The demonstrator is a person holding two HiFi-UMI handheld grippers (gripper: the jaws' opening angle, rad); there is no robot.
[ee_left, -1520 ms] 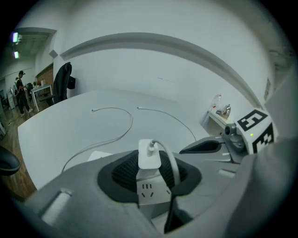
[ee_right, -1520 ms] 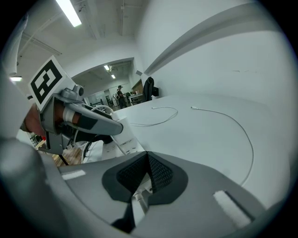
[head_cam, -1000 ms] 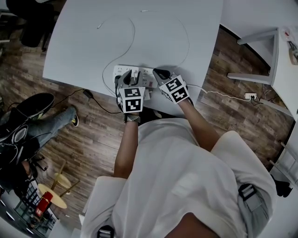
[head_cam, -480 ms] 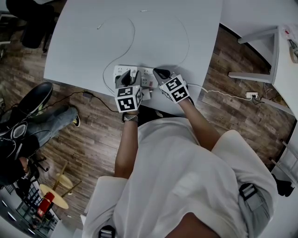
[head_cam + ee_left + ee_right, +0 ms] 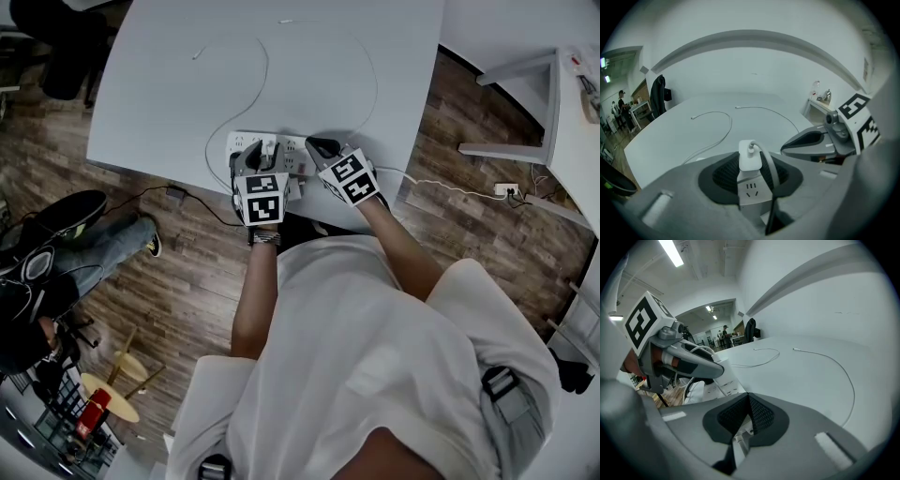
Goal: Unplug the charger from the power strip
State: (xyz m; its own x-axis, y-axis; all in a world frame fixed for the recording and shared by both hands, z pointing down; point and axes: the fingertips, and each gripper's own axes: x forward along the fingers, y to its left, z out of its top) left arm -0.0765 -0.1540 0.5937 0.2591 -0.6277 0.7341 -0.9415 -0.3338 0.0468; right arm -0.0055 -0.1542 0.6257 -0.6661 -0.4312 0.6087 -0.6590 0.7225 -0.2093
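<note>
The left gripper (image 5: 260,154) pinches the small white cube-shaped charger (image 5: 750,156) by its two sides. The charger looks still seated in the long white plastic power strip (image 5: 750,191), which lies at the near edge of the pale grey table (image 5: 178,94). Just to the right, the right gripper (image 5: 749,402), jaws pressed together, seems to bear down on the strip. The pull should run straight out of the socket without rocking, with the strip pinned. The charger's white cable (image 5: 768,168) drapes over one pad and may snag.

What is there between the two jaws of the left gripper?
The white charger, plugged into the power strip. The left gripper view shows it.
</note>
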